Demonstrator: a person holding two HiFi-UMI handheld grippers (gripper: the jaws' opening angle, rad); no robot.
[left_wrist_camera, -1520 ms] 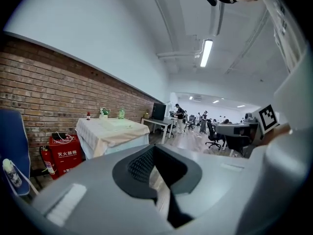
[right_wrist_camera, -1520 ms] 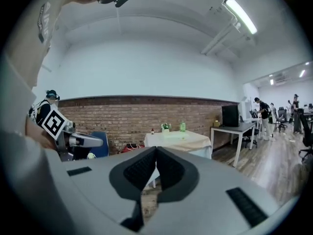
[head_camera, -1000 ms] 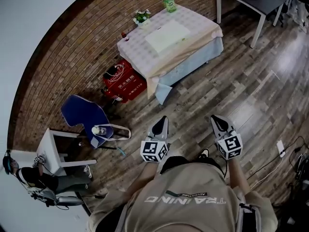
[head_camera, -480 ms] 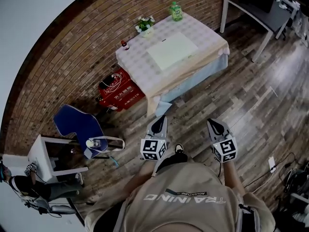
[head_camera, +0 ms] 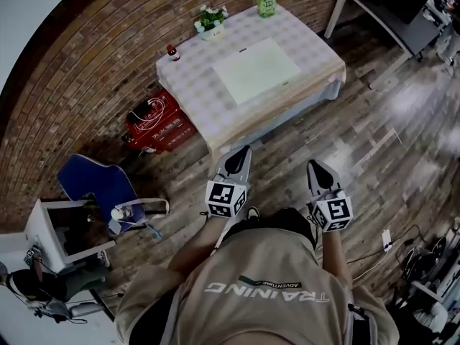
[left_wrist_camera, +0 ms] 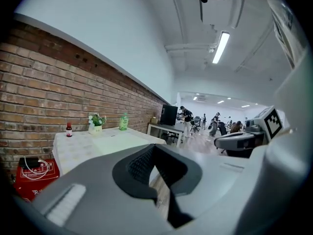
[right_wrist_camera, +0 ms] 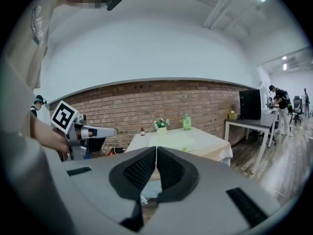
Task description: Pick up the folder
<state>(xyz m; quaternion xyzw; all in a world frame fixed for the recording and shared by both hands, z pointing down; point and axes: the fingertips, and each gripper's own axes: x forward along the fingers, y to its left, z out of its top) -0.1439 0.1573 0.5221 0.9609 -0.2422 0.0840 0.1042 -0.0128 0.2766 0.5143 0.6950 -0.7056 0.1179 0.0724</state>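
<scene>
Left gripper (left_wrist_camera: 155, 148): jaws pressed together, nothing between. Right gripper (right_wrist_camera: 156, 150): likewise closed, empty. Both side by side ahead of person's chest, aimed roughly level at table; probably carrying pose for approach, no grasp set up yet. Pale flat rectangular folder (head_camera: 256, 70) lies mid-top on checked-cloth table (head_camera: 188, 85), well apart from both tips. Green plastic bottle (head_camera: 267, 1) and small flower pot (head_camera: 210, 20) stand near table's far edge, apart from folder. Jaws need opening before pickup.

"TRAINING" in large letters on the person's shirt (head_camera: 262, 264), smaller "ADVENTURE" beside it, red crate (head_camera: 159, 126) print unreadable
</scene>
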